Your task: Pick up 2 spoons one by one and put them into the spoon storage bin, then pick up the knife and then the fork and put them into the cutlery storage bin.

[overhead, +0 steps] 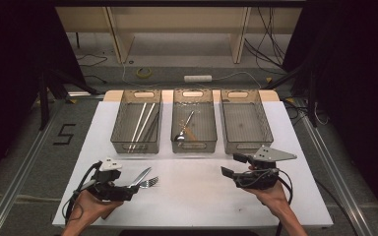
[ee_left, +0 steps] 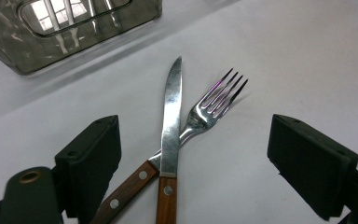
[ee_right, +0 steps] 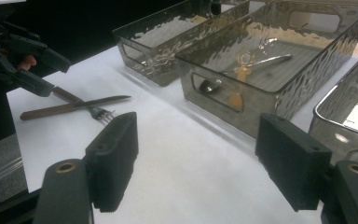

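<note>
A wooden-handled knife and a matching fork lie crossed on the white table at the front left. In the left gripper view the knife lies over the fork, blade and tines pointing away. My left gripper is open, its jaws standing wide on either side of the two handles without touching them. It sits low on the table at the left. My right gripper is open at the front right with only bare table between its jaws.
Three translucent grey bins stand in a row across the middle of the table. The left bin holds long pale sticks. The middle bin holds a spoon. The right bin stands just beyond my right gripper.
</note>
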Demonstrator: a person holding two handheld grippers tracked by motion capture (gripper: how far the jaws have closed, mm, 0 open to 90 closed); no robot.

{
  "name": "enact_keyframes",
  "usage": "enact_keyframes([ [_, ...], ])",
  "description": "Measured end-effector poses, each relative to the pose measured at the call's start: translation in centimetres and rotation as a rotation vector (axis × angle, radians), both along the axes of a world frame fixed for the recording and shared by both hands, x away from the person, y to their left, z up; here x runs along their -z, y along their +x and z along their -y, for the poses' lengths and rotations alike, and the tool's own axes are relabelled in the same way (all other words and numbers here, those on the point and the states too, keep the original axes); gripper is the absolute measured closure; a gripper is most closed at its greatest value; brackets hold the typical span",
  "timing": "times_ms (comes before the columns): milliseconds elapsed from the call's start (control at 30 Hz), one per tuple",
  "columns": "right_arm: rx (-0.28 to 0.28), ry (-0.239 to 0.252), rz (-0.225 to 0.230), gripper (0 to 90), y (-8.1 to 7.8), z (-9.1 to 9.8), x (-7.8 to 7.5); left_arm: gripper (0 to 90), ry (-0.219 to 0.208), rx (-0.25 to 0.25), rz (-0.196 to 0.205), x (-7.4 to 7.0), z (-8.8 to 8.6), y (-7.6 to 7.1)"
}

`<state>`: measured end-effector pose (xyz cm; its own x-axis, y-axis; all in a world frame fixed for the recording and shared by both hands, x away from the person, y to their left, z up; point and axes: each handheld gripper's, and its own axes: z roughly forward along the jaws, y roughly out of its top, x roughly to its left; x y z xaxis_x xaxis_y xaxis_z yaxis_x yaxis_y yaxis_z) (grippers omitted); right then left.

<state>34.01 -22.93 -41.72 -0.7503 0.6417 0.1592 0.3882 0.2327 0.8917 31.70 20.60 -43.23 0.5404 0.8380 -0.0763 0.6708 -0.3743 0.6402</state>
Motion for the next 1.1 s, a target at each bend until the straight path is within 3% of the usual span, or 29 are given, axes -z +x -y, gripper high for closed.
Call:
enact_keyframes([
  [700, 0.006, -0.012, 0.003, 29.7, -1.3, 0.8, 0.6, 19.7, 0.11, 0.02, -0.109, 1.3, -0.5, -0.4],
  [1100, -0.004, -0.022, 0.005, 29.6, -1.7, 0.9, 0.7, 30.6, 0.179, 0.037, -0.157, 1.9, -0.6, -0.9],
])
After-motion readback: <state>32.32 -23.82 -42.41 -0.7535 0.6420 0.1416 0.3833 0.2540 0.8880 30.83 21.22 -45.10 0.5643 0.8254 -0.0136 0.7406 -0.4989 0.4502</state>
